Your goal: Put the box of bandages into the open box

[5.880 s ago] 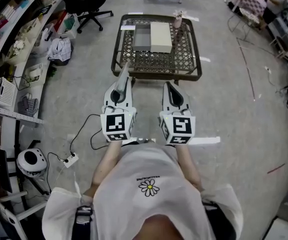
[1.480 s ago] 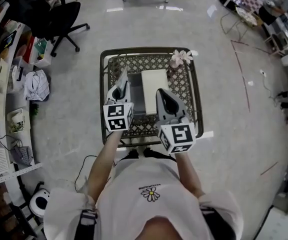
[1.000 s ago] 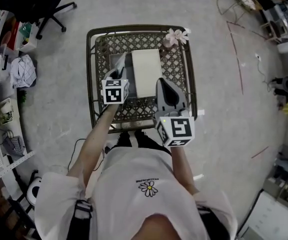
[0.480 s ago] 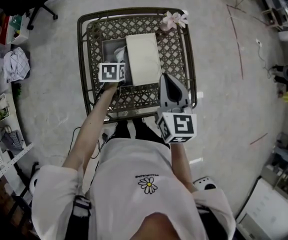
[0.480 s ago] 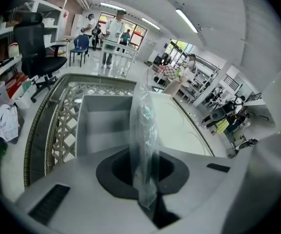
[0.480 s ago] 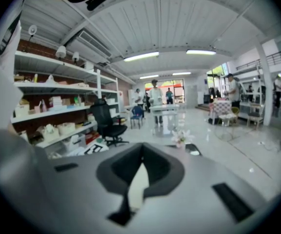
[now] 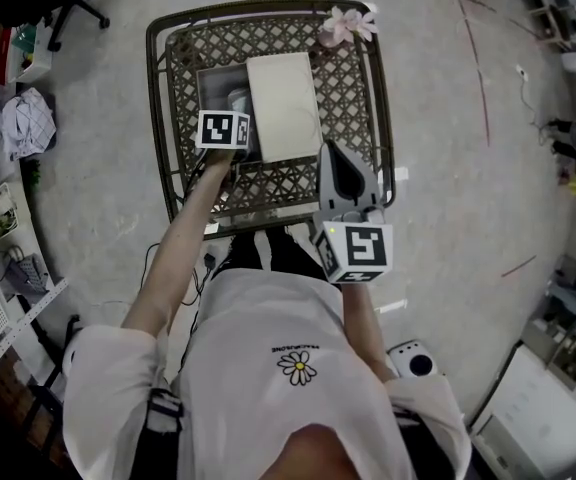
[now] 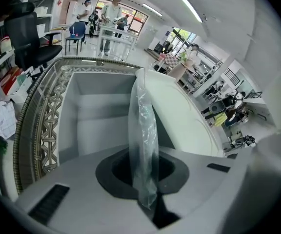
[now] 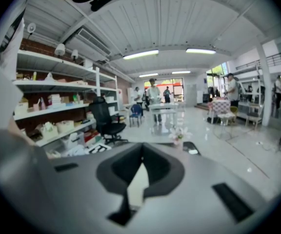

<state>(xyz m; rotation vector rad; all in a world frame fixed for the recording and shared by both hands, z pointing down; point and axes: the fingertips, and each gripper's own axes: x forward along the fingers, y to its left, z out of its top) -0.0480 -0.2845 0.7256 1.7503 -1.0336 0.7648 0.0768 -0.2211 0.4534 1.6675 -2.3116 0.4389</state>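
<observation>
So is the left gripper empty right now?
No, the left gripper pinches a clear plastic packet between its jaws, above the open box.

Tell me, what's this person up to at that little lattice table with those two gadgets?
A person is working with a hand-held gripper in each hand. The left gripper is clamped on a thin clear plastic packet and holds it at the open grey box on the table, not yet let go. The box's white lid sits beside it. The right gripper hangs back near the table's edge, shut and empty.
</observation>
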